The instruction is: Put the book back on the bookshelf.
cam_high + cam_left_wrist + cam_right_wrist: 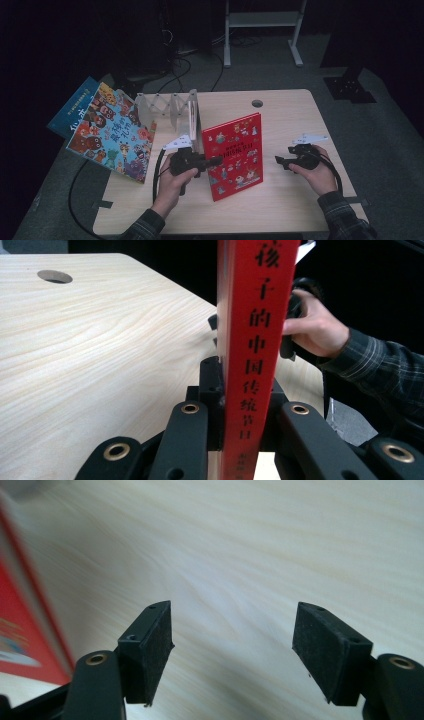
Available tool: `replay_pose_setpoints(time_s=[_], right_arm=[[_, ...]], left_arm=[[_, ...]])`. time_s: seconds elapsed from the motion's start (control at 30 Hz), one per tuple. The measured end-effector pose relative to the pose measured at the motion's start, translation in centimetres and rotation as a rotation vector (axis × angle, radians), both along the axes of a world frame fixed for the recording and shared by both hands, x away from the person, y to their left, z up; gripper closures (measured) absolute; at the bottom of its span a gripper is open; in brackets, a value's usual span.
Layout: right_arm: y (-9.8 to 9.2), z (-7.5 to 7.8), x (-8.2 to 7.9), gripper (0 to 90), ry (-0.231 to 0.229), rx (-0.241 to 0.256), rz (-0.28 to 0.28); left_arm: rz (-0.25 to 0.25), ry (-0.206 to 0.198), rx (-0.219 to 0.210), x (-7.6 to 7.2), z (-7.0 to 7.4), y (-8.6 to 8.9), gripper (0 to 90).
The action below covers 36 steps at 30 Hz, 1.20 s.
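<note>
A red picture book (236, 154) stands upright on the wooden table (280, 107), cover toward me. My left gripper (215, 161) is shut on its spine edge; in the left gripper view the red spine (256, 350) with black characters rises between the jaws. My right gripper (278, 161) is held just to the right of the book, open, with nothing between its pads (155, 647). In the right gripper view the red book (25, 630) lies at the left edge, blurred.
A white accordion book rack (172, 111) stands at the back left of the table. Two colourful picture books (112, 132) lean against its left end, overhanging the table's edge. A cable hole (257, 103) sits near the far edge. Black cables trail off the left side.
</note>
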State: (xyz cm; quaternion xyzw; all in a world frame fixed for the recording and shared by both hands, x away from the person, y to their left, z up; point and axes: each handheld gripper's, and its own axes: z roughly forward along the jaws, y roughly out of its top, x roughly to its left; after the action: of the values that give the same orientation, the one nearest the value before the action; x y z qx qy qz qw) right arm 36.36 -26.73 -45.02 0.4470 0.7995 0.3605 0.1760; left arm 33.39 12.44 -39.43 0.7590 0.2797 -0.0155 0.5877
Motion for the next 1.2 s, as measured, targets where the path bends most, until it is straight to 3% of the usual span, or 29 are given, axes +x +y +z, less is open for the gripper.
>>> replay_pose_setpoints(time_s=[0.2,0.47,0.6,0.73,0.8,1.2], right_arm=[[-0.9,-1.6,0.7,33.9,0.049,-0.033,-0.074],[-1.3,-2.6,1.1,26.9,0.056,-0.066,-0.115],[-1.3,-2.8,1.2,21.4,0.05,-0.061,-0.124],[-1.5,-3.4,1.4,12.1,0.015,-0.041,-0.145],[-1.3,-3.6,1.4,11.7,-0.012,-0.028,-0.172],[-1.3,-3.6,1.4,11.7,-0.012,-0.027,-0.172]], left_arm=[[0.002,0.002,-0.005,0.2,0.1,0.1,78.7],[0.011,-0.023,0.015,0.0,1.2,0.3,79.1],[0.012,-0.029,0.03,-0.2,1.6,0.4,79.2],[0.017,-0.022,0.028,-0.3,1.9,0.6,79.3],[0.016,-0.02,0.032,-0.3,2.0,0.7,79.3],[0.025,-0.027,0.035,-1.0,2.7,1.9,79.3]])
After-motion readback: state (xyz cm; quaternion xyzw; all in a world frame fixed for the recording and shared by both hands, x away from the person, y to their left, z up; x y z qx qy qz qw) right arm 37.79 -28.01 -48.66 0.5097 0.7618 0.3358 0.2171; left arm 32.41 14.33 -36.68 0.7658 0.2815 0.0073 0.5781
